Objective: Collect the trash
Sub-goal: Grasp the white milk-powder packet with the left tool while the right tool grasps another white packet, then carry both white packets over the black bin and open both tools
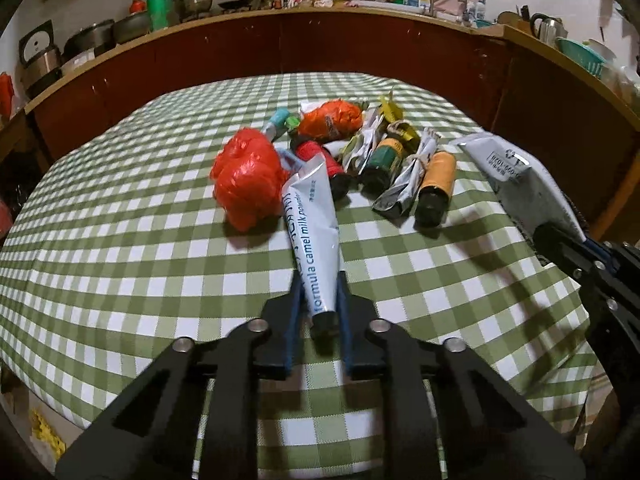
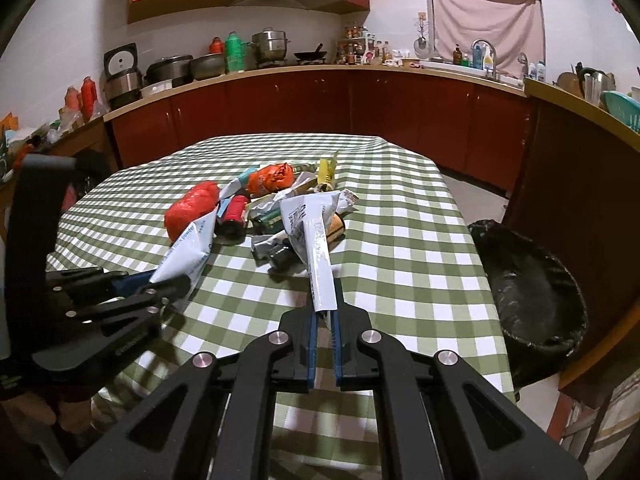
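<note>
Two grippers each pinch a sachet over the checked table [image 1: 120, 260]: our left gripper [image 1: 320, 300] clamps the camel milk sachet [image 1: 310, 224], our right gripper [image 2: 325, 304] the grey sachet [image 2: 310, 232]. Only our right view shows the black-lined bin [image 2: 532, 292] beside the table; the remaining trash pile [image 1: 360, 152] lies mid-table.
</note>
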Demonstrator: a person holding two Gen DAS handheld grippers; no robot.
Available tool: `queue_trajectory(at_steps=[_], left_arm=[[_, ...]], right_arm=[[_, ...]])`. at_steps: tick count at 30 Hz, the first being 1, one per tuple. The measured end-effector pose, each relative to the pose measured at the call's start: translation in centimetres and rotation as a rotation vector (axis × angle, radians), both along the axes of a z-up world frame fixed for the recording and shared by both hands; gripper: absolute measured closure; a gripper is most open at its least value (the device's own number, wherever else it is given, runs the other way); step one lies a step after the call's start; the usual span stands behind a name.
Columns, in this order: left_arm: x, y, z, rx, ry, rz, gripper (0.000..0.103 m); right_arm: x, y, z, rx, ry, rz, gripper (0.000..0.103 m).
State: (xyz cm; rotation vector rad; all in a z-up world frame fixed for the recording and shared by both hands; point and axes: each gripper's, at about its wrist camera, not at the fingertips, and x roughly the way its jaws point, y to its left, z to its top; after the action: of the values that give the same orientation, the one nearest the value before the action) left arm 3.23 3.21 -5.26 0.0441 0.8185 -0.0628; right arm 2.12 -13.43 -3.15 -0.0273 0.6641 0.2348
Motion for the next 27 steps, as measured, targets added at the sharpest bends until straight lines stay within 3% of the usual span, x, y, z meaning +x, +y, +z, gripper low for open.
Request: queue_trajectory(at_steps=[10, 14, 19, 27], left_arm=[[-2.6, -1.0, 3.0, 0.012, -0.127, -0.038, 0.096], [-1.9, -2.5, 4.5, -0.005, -0.150, -0.072, 0.096], [0.0, -6.0, 5.4, -0.049, -0.154, -0.152, 0.096], [3.5, -13.8, 5.3, -0.034, -0.158, -0.271, 0.096]], right_arm=[[-0.1, -1.4, 0.6, 0.003, -0.030, -0.048, 0.097], [0.2, -3.0, 1.2, 0.000, -0.049, -0.102, 0.097], [1.1, -6.4, 1.5, -0.007, -0.063, -0.209, 0.097], [3.1, -12.5, 0.6, -0.014, -0.050, -0.384, 0.097]])
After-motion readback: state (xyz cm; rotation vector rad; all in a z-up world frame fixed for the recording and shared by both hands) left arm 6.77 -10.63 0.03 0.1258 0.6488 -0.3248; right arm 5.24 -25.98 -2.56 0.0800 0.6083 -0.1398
